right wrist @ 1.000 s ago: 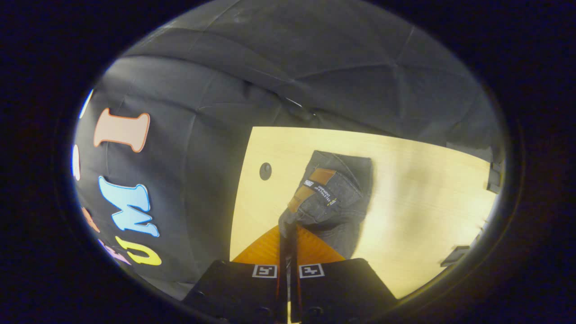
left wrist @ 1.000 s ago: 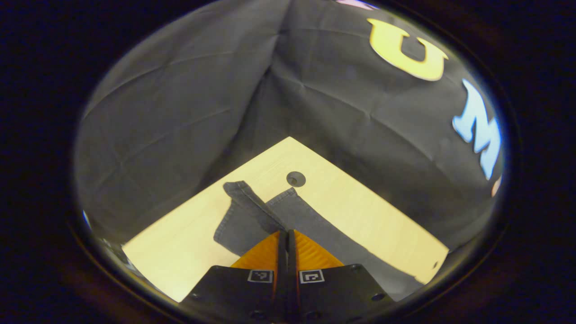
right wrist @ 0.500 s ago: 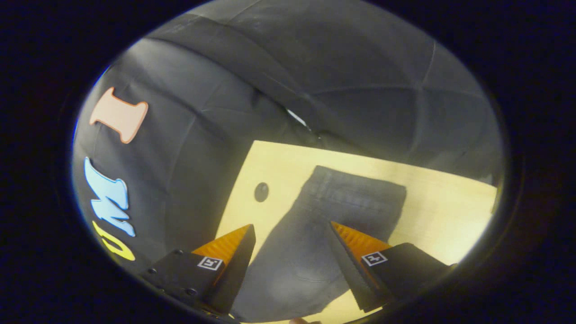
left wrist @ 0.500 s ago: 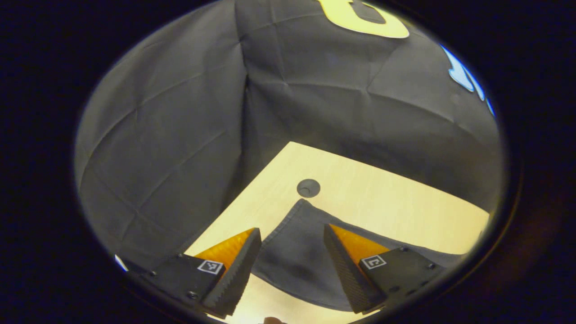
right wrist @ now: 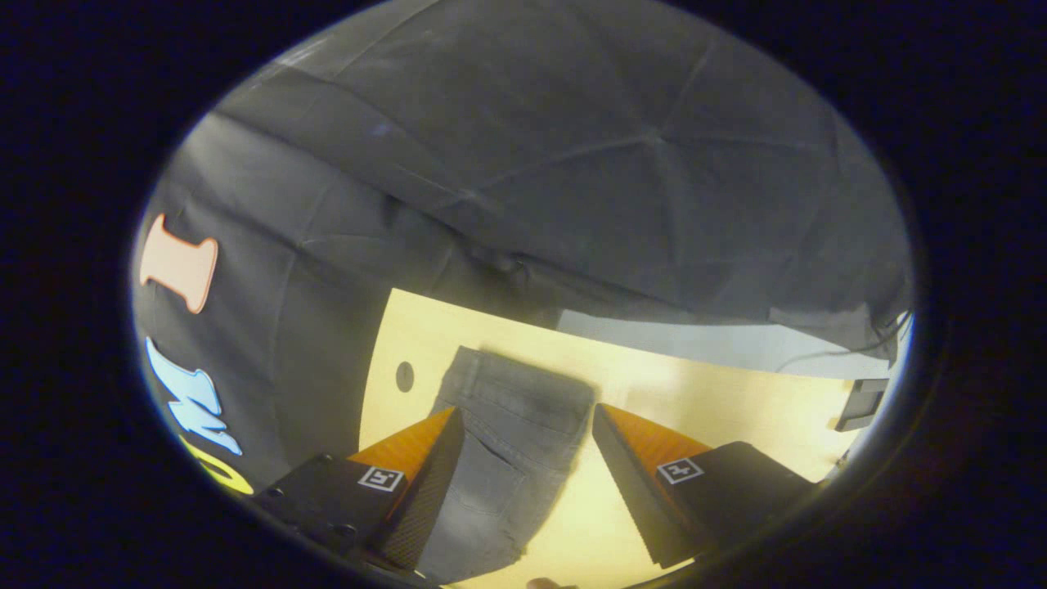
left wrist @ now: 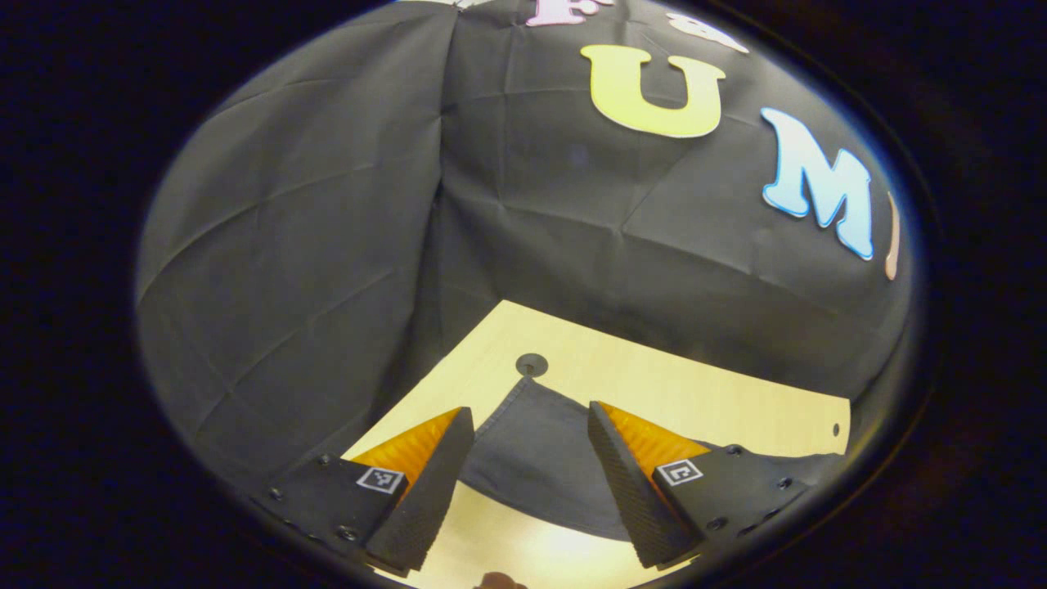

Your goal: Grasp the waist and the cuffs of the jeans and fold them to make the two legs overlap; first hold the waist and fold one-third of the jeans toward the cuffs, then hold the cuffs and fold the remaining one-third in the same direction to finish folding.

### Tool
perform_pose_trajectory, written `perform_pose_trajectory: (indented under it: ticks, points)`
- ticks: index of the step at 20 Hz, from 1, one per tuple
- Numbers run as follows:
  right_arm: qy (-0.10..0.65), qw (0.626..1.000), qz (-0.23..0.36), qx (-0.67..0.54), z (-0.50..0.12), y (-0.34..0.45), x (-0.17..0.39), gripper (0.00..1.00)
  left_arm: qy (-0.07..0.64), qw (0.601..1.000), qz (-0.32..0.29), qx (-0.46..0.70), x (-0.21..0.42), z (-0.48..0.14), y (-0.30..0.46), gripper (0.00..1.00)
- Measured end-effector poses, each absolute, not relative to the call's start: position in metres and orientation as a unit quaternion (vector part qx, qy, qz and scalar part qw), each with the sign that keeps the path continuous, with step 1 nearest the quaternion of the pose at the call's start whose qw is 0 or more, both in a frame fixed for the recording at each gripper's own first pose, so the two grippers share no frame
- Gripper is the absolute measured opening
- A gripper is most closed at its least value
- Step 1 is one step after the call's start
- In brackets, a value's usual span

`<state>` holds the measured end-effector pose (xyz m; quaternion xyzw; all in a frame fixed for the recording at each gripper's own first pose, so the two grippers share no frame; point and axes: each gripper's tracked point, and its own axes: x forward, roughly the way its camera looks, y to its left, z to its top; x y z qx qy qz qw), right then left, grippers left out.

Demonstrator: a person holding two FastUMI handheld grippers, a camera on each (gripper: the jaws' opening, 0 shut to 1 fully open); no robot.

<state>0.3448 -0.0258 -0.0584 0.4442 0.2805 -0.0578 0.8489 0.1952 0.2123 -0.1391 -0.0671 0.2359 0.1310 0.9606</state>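
On the table [right wrist: 736, 409], the jeans [right wrist: 507, 458] lie flat with one leg laid over the other — the lengthwise fold looks done. In the right gripper view the waist end reaches toward the table's far edge, a back pocket showing on top, and a small round hole [right wrist: 405, 375] in the table sits just beside the jeans' far corner. In the left gripper view the cuff end [left wrist: 532, 458] comes to a corner just short of the same hole [left wrist: 532, 364], the cloth running away to the right.

The left gripper [left wrist: 530, 483] hovers above the cuff end with its fingers spread wide and nothing between them. The right gripper [right wrist: 523, 483] hangs above the waist end, its fingers likewise released, apart from the denim. Neither touches the jeans.

By the look of it, the step in hand is the pause between folds: the legs overlap, and the first one-third fold from the waist is not yet begun. The next move calls for a grip on the waist — both layers of the band caught together, near its corners if both grippers go there — then a lift and a carry toward the cuffs, setting the band down a third of the way along. The double denim is thick and stiff; a shallow pinch may take only the top layer and pull the legs out of line.
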Motion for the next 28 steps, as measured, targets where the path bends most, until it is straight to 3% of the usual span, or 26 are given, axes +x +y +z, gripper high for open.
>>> perform_pose_trajectory:
  ticks: [7, 10, 13, 14, 15, 16, 19, 20, 26, 28]
  points:
    - [0.376, 0.817, -0.034, 0.436, -0.115, 0.0, 0.364, 0.96, 0.2, 0.967, 0.102, -0.118, 0.066, -0.114, 0.191, 0.94]
    - [0.394, 0.801, -0.022, 0.451, -0.117, 0.027, 0.38, 0.96, 0.19, 0.964, 0.128, -0.138, 0.039, -0.109, 0.205, 0.92]
    - [0.412, 0.784, -0.065, 0.461, -0.122, 0.023, 0.38, 0.94, 0.2, 0.948, 0.156, -0.191, 0.03, -0.124, 0.214, 0.96]
    - [0.418, 0.77, -0.078, 0.475, -0.123, 0.02, 0.378, 0.82, 0.206, 0.943, 0.16, -0.206, 0.025, -0.132, 0.21, 1.0]
    - [0.422, 0.758, -0.084, 0.489, -0.123, 0.019, 0.381, 0.81, 0.213, 0.939, 0.163, -0.216, 0.019, -0.14, 0.206, 0.98]
    - [0.426, 0.755, -0.082, 0.492, -0.122, 0.019, 0.381, 0.71, 0.218, 0.936, 0.165, -0.22, 0.013, -0.148, 0.202, 0.98]
    - [0.423, 0.774, -0.063, 0.467, -0.124, 0.018, 0.383, 0.61, 0.241, 0.93, 0.166, -0.221, -0.004, -0.175, 0.184, 0.99]
    - [0.408, 0.786, -0.06, 0.461, -0.124, 0.017, 0.384, 0.48, 0.249, 0.928, 0.167, -0.222, -0.008, -0.184, 0.179, 0.99]
    - [0.36, 0.809, -0.03, 0.465, -0.124, 0.022, 0.387, 0.27, 0.281, 0.912, 0.164, -0.25, -0.025, -0.219, 0.159, 0.98]
    - [0.362, 0.828, -0.039, 0.427, -0.122, 0.016, 0.384, 0.27, 0.288, 0.908, 0.165, -0.256, -0.026, -0.224, 0.157, 1.0]
